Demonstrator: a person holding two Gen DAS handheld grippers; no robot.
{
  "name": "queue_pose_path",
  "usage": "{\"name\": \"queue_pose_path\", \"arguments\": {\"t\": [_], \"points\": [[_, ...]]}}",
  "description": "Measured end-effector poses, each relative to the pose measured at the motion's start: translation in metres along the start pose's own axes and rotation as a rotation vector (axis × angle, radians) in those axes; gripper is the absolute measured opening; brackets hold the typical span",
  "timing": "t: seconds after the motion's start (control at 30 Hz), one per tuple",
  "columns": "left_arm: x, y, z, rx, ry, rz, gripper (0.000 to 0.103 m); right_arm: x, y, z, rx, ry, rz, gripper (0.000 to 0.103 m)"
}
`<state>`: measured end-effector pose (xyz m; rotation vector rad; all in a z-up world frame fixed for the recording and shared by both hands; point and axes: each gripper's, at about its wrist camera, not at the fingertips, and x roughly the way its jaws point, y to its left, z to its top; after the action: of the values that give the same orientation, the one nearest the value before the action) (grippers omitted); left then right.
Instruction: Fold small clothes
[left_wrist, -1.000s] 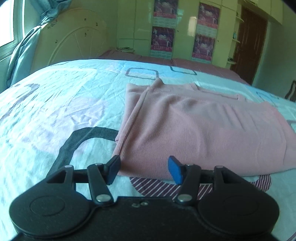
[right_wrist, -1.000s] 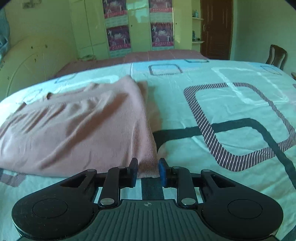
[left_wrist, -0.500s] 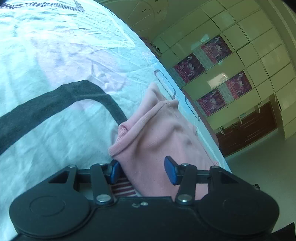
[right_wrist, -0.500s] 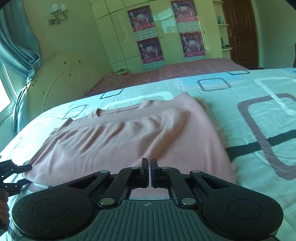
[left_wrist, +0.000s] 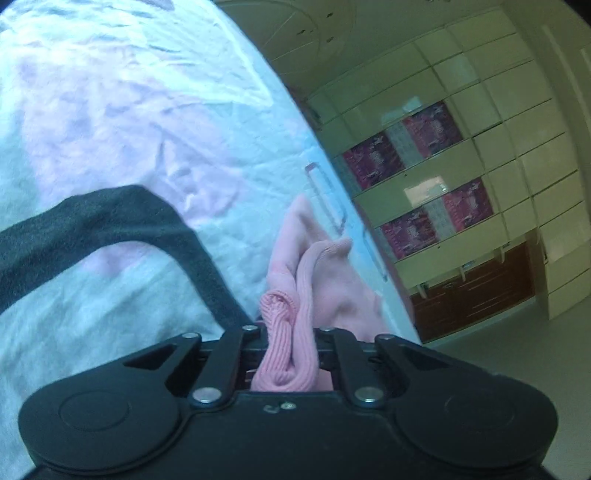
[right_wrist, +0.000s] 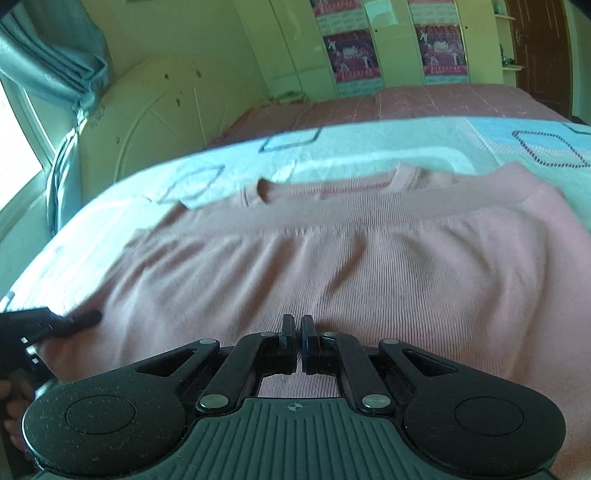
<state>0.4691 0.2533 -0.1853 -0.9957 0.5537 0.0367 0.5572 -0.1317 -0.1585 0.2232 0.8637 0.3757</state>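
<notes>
A bunched edge of the pink sweater (left_wrist: 291, 332) is clamped in the left claw (left_wrist: 290, 354); the right claw (right_wrist: 297, 341) is closed, empty, over the sweater on the bed (right_wrist: 369, 147)

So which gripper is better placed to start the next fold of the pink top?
Left. The left gripper already has the pink top bunched in its shut jaws. The right gripper hovers shut with nothing visibly held.
</notes>
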Motion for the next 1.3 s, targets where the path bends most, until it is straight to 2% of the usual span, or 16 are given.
{"name": "queue_pose_path", "arguments": {"t": [0.13,0.2,0.27,0.47,0.57,0.73,0.83,0.87,0.9,0.93,0.97,1.0,1.07,1.1,1.23,1.3], "points": [[0.002,-0.009,-0.004,0.07,0.002,0.056,0.008,-0.012,0.005,0.003,-0.031,-0.057,0.039,0.004],[0.009,-0.002,-0.007,0.056,0.033,0.098,0.008,0.005,0.002,0.0,-0.044,0.018,0.012,0.004],[0.003,0.0,-0.007,0.023,0.019,0.091,0.008,0.006,-0.002,0.0,-0.042,0.012,0.035,0.003],[-0.012,-0.07,-0.016,0.158,0.002,0.058,0.007,-0.036,-0.037,0.004,0.098,-0.079,0.083,0.004],[-0.005,-0.143,-0.045,0.322,0.038,0.018,0.007,-0.069,-0.072,-0.001,0.187,-0.135,0.062,0.004],[0.032,-0.248,-0.136,0.545,0.151,-0.035,0.007,-0.132,-0.134,-0.007,0.284,-0.222,0.017,0.004],[0.074,-0.276,-0.205,0.673,0.308,0.006,0.027,-0.157,-0.169,-0.013,0.353,-0.225,0.042,0.004],[0.088,-0.279,-0.228,0.712,0.396,0.026,0.046,-0.162,-0.178,-0.014,0.371,-0.208,0.038,0.015],[0.092,-0.281,-0.24,0.727,0.44,0.027,0.05,-0.166,-0.185,-0.016,0.385,-0.197,0.021,0.036],[0.088,-0.281,-0.246,0.727,0.444,0.009,0.05,-0.173,-0.19,-0.018,0.392,-0.214,0.001,0.085],[0.077,-0.278,-0.244,0.719,0.424,-0.033,0.05,-0.18,-0.193,-0.021,0.382,-0.246,0.014,0.091],[0.067,-0.275,-0.237,0.711,0.399,-0.051,0.05,-0.185,-0.194,-0.021,0.368,-0.255,0.043,0.09],[0.051,-0.266,-0.212,0.705,0.323,-0.031,0.05,-0.188,-0.197,-0.021,0.365,-0.236,0.092,0.061],[0.046,-0.26,-0.197,0.712,0.273,-0.001,0.05,-0.183,-0.194,-0.019,0.369,-0.22,0.117,0.057],[0.047,-0.231,-0.147,0.697,0.198,0.11,0.045,-0.151,-0.173,-0.019,0.356,-0.142,0.231,0.055],[0.061,-0.219,-0.131,0.682,0.236,0.134,0.043,-0.13,-0.159,-0.019,0.336,-0.103,0.244,0.055]]}}
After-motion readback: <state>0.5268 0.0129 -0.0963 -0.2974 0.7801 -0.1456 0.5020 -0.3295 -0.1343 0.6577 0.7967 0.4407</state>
